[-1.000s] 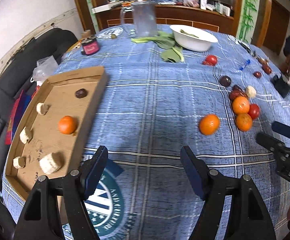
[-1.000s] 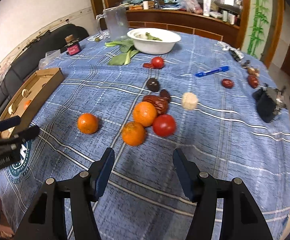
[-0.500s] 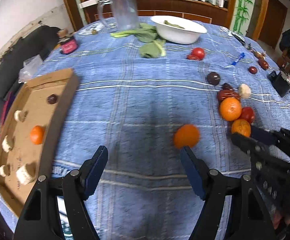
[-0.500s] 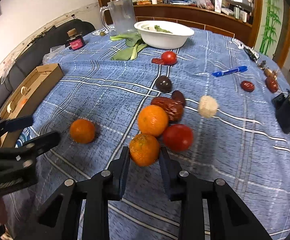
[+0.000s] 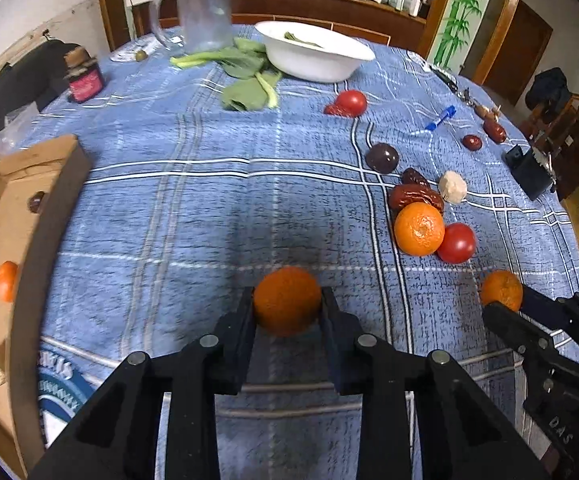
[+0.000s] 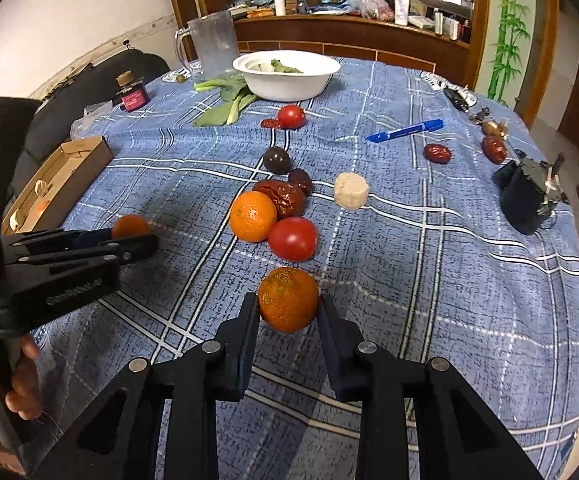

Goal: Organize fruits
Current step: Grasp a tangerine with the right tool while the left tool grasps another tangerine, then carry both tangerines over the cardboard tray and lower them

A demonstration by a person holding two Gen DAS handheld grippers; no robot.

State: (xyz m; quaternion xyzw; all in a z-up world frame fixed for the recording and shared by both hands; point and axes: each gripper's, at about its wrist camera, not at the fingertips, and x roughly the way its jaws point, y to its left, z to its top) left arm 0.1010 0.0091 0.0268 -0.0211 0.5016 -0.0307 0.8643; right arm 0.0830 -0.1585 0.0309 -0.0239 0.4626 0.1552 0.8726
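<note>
Left wrist view: left gripper (image 5: 287,308) just closed onto a lone orange (image 5: 287,300); right gripper (image 6: 288,312) clamped on another orange (image 6: 288,299) beside the tomato (image 6: 292,239). Best lifted straight up, gently, then carried to the cardboard tray (image 5: 45,240) at left. Blue checked tablecloth (image 5: 209,200), cluttered dining room beyond.

2 oranges (image 5: 287,300) clamped, tomato (image 5: 456,242) on cloth

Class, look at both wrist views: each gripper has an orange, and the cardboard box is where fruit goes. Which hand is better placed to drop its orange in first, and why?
Probably left. The left gripper, shut on its orange, sits nearer the cardboard box; the right gripper holds its orange farther away.
</note>
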